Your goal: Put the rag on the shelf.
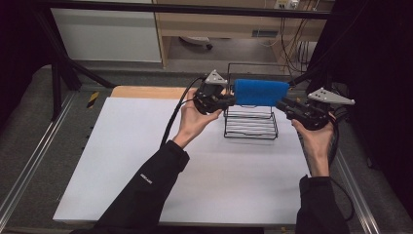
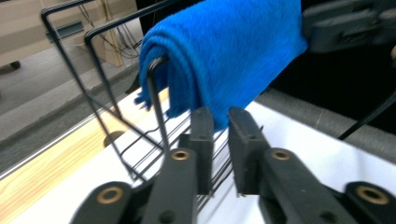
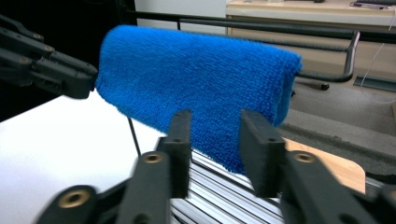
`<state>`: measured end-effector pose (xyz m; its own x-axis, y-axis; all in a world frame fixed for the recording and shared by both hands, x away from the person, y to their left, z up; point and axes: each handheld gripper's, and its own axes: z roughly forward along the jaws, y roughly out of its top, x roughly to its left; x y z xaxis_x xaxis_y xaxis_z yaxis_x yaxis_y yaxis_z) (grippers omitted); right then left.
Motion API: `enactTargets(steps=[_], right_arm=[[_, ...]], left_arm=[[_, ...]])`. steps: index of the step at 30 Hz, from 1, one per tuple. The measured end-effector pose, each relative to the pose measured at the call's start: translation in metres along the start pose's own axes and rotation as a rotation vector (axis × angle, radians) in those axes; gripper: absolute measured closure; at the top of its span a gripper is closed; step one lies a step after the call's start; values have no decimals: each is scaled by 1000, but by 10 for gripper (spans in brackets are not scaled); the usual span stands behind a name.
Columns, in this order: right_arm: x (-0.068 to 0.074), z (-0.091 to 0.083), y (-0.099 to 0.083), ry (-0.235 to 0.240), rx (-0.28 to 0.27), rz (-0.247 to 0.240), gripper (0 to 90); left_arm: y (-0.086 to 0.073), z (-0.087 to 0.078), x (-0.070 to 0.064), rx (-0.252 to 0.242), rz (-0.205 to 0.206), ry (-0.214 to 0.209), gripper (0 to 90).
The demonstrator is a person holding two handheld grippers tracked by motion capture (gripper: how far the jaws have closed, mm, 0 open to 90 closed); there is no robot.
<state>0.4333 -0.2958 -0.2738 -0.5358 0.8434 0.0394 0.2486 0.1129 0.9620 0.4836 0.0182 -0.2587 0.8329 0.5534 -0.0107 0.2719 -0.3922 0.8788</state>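
Blue towel [image 1: 260, 92] hangs over rack's [image 1: 251, 127] top bar at table's [image 1: 146, 161] far edge. L gripper [image 2: 220, 122] & R gripper [image 3: 212, 128]: fingers slightly apart, empty, just off towel's two ends. Table's near side is bare.

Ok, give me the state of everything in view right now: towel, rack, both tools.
Blue towel: folded, draped over the top rail of the rack, hanging down both sides.
Wire rack: upright on the white table, bottom shelf bare.
Left tool: jaws slightly apart, at the towel's lower edge, not clamped on it.
Right tool: jaws open, just short of the towel's hanging edge.
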Motion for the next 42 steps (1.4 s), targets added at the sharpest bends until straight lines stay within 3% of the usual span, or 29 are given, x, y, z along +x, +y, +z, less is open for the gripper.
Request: enactTargets(steps=[4, 8, 13, 16, 28, 34, 42], right_arm=[[5, -5, 3, 11, -13, 14, 473], [13, -6, 3, 36, 6, 20, 339], [23, -6, -1, 41, 25, 20, 200], [29, -4, -5, 54, 41, 21, 145], [57, 11, -34, 115, 125, 37, 51], [68, 18, -58, 135, 174, 43, 38], [80, 29, -99, 165, 259, 34, 11]], left_arm=[[-9, -12, 2, 11, -10, 2, 653], [-21, -23, 5, 34, -9, 20, 522], [-44, -38, 10, 38, -13, 46, 388], [-61, -48, 14, 31, -37, 51, 312], [-139, -92, 26, 79, -100, 142, 123], [-179, -114, 31, 98, -139, 185, 101], [-228, -134, 39, 117, -177, 198, 95]])
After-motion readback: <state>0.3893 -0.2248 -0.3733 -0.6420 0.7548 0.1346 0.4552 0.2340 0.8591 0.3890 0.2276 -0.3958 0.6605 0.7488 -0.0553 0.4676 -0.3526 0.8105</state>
